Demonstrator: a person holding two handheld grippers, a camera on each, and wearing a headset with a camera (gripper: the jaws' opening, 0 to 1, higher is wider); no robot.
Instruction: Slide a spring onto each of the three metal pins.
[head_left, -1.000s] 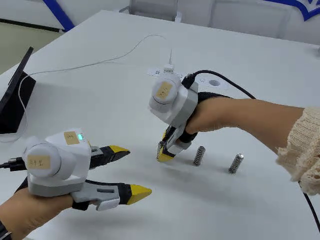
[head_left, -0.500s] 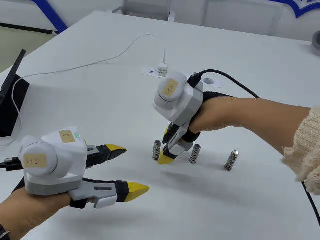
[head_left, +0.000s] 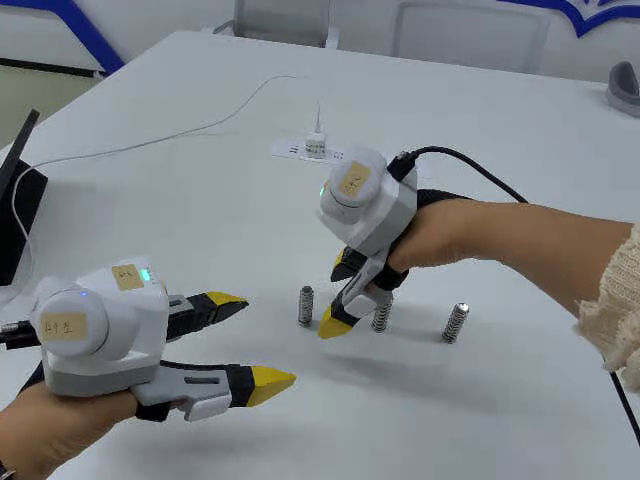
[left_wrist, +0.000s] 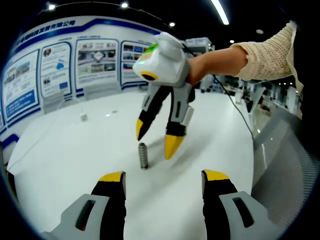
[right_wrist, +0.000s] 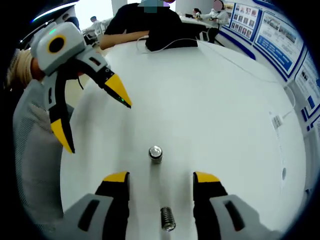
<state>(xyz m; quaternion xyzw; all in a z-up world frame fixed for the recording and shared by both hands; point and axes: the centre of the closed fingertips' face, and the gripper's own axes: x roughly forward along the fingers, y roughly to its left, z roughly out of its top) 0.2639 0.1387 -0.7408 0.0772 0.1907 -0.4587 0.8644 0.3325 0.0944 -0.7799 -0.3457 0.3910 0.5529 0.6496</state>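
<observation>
White tabletop (head_left: 200, 210) across most of the head view. Thin white cable (head_left: 180, 129) running from left edge to small white plug (head_left: 316, 143) at upper centre, upright on a paper label (head_left: 288, 150). Black device (head_left: 15, 220) at left edge, cut off. Grey object (head_left: 625, 88) at upper right edge, unidentifiable. Blue-framed display boards (left_wrist: 55, 65) on wall, upper left of left gripper view.

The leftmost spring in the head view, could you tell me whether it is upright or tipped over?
Upright: the spring stands on end on the white table, with nothing touching it.
</observation>
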